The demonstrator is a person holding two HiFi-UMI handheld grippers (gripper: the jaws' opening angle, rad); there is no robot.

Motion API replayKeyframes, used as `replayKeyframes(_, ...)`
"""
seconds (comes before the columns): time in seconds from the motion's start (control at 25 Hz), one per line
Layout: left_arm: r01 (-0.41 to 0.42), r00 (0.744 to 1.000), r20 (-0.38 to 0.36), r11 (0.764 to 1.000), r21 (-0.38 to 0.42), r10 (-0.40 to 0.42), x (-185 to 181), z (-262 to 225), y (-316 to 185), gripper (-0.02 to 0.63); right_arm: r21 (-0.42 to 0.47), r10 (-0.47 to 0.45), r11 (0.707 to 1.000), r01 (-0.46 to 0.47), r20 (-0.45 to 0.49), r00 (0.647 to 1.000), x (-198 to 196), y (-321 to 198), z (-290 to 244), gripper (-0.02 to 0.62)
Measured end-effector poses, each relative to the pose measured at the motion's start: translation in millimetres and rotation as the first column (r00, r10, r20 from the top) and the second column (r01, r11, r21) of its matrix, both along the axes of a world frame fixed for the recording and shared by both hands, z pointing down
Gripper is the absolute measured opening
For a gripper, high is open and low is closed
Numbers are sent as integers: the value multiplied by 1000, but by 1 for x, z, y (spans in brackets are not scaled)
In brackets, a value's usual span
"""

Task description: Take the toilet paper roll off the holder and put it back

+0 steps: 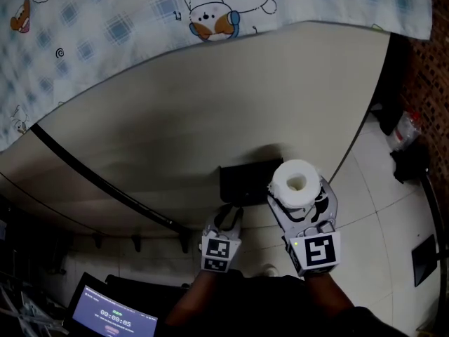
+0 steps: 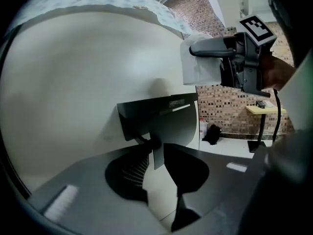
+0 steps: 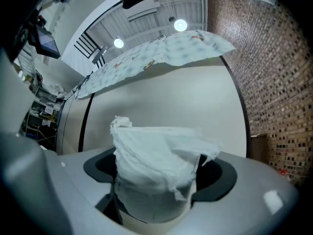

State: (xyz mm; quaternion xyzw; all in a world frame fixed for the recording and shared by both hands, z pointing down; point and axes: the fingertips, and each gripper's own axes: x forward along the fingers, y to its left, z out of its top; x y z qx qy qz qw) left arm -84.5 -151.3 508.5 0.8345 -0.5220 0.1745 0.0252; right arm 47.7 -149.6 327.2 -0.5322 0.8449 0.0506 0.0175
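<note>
The white toilet paper roll point(image 1: 295, 182) is off the holder, and my right gripper point(image 1: 302, 199) is shut on it, just right of the black wall-mounted holder point(image 1: 247, 180). In the right gripper view the roll point(image 3: 156, 170) stands between the jaws with a loose torn sheet draped over its top. My left gripper point(image 1: 230, 215) is right below the holder, open. In the left gripper view a thin edge of the holder point(image 2: 161, 121) hangs between the spread jaws of the left gripper point(image 2: 159, 169), with a gap on each side. That view also shows the roll point(image 2: 198, 67) at upper right.
The holder hangs on a pale curved wall panel point(image 1: 210, 111) with a black strip point(image 1: 105, 182) at left. A cartoon-print cloth point(image 1: 140, 20) covers the panel's top. A laptop screen point(image 1: 112, 318) glows at lower left. A black bag point(image 1: 410, 163) lies on the tiled floor at right.
</note>
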Motion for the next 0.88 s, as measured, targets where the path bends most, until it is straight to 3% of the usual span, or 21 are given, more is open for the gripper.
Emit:
replayKeyframes(0.52,-11,1000,-24,999,-32,10,7,-4,5,91,-18,-16,1000,16,-2,1000,3,-4,7,445)
replayKeyframes(0.88,-73,994,-87,988,-137,61,13,-18,30,101,-36,3,999,-2,34,999,22,-12,8,445)
